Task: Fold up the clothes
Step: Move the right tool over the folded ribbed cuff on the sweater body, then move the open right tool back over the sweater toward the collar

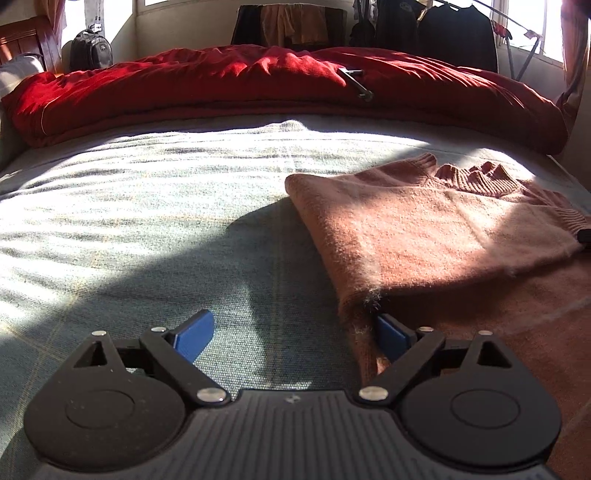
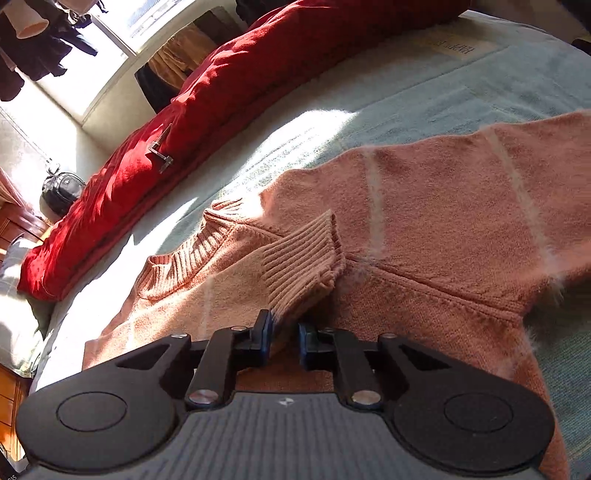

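A fuzzy pink sweater (image 1: pixel 424 229) lies partly folded on the grey-green bed sheet (image 1: pixel 147 206), right of centre in the left wrist view. My left gripper (image 1: pixel 293 336) is open and low over the sheet. Its right blue finger (image 1: pixel 391 338) sits against the sweater's near folded edge, and its left finger (image 1: pixel 195 336) is over bare sheet. In the right wrist view the sweater (image 2: pixel 443 206) fills the middle, its ribbed collar (image 2: pixel 177 266) to the left. My right gripper (image 2: pixel 284 332) is shut on the ribbed sleeve cuff (image 2: pixel 303 266), held over the sweater's body.
A bunched red duvet (image 1: pixel 258 81) runs across the far side of the bed, with a small metal tool (image 1: pixel 356 83) on it. Behind stand a backpack (image 1: pixel 90 50), hanging dark clothes (image 1: pixel 443 33) and windows. A pillow (image 2: pixel 14 295) lies at the bed's left end.
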`<state>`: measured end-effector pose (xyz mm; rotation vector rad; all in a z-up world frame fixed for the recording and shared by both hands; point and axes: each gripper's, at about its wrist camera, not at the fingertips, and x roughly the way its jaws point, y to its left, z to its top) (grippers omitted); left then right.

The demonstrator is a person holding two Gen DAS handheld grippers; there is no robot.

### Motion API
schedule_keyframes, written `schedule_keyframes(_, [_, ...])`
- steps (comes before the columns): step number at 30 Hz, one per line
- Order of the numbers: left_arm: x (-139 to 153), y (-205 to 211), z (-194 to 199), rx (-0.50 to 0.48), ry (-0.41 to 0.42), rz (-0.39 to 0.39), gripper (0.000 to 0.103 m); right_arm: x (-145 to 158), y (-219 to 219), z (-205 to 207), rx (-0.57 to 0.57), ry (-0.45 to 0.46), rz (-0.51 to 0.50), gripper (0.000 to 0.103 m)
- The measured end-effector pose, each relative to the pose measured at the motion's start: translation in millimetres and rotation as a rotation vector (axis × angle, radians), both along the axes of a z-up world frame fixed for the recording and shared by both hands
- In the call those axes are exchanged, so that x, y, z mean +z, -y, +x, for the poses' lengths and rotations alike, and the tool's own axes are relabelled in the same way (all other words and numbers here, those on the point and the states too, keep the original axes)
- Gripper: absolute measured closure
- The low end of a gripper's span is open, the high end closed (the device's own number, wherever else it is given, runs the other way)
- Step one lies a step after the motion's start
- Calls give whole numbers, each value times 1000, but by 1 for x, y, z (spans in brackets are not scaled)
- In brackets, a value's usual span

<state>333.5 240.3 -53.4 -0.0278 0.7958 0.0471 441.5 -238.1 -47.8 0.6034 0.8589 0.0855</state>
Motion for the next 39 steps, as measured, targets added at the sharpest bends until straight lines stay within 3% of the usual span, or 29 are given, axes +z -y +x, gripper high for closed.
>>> schedule_keyframes(3, [22,1,-13,-51,31,12,11,19,-6,-11,-2,17,-104,73])
schedule_keyframes(6, [45,2,-10,-113,100,-45,11,38,-16,-16,27,65,-214,70])
schedule_keyframes(10, [55,14,20,-215,146,-176,12,45,-40,-5,118,127,-246,69])
schedule_keyframes(13, [48,33,43,-286,150,-225,12,35,-62,12,199,140,-270,69])
schedule_keyframes(20, [-6,25,61,-216,-2,-253,12,5,-75,22,256,98,-315,69])
schedule_keyframes(24, [-3,23,55,-239,16,-241,12,7,-72,16,260,93,-306,68])
schedule_keyframes(26, [6,23,61,-234,29,-239,12,14,-78,14,266,97,-325,63])
schedule_keyframes(30, [19,19,90,-240,85,-243,12,31,-105,6,364,193,-386,55])
schedule_keyframes(35, [-7,2,132,-154,52,-284,13,18,-118,4,404,177,-412,53])
schedule_keyframes(39, [-16,-4,131,-166,68,-312,13,6,-127,3,427,154,-427,47])
